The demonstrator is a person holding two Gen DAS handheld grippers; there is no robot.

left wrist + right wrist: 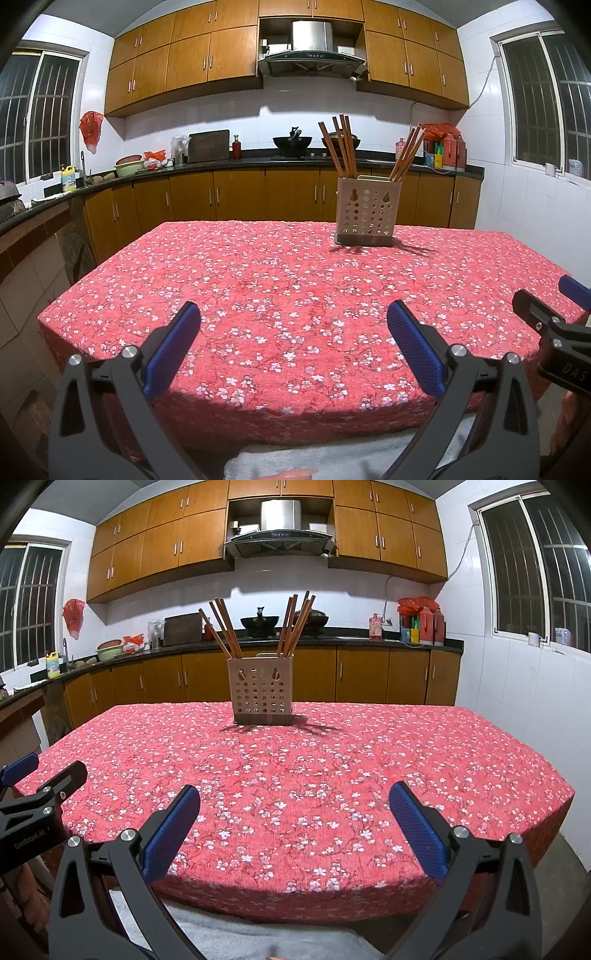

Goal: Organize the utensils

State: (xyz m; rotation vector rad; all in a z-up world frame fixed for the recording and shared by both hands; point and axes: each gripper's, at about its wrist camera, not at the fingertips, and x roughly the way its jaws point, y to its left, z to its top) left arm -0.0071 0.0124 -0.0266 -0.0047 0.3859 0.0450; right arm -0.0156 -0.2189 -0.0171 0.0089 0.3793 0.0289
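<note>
A beige perforated utensil holder (365, 218) (261, 691) stands at the far side of the table. Two bundles of brown wooden chopsticks stick out of it, a left bundle (341, 147) (223, 629) and a right bundle (406, 153) (295, 624), each leaning outward. My left gripper (293, 314) hovers open above the table's near edge, nothing between its blue pads. My right gripper (294, 794) is also open and empty at the near edge. Each gripper appears at the side of the other's view, the right gripper (554, 314) and the left gripper (40, 779).
A red floral cloth (295, 280) (332, 760) covers the table. A white towel (332, 458) (236, 938) lies below the near edge. Kitchen counters with a wok (292, 142), bottles and cabinets run behind. A white tiled wall (517, 701) stands to the right.
</note>
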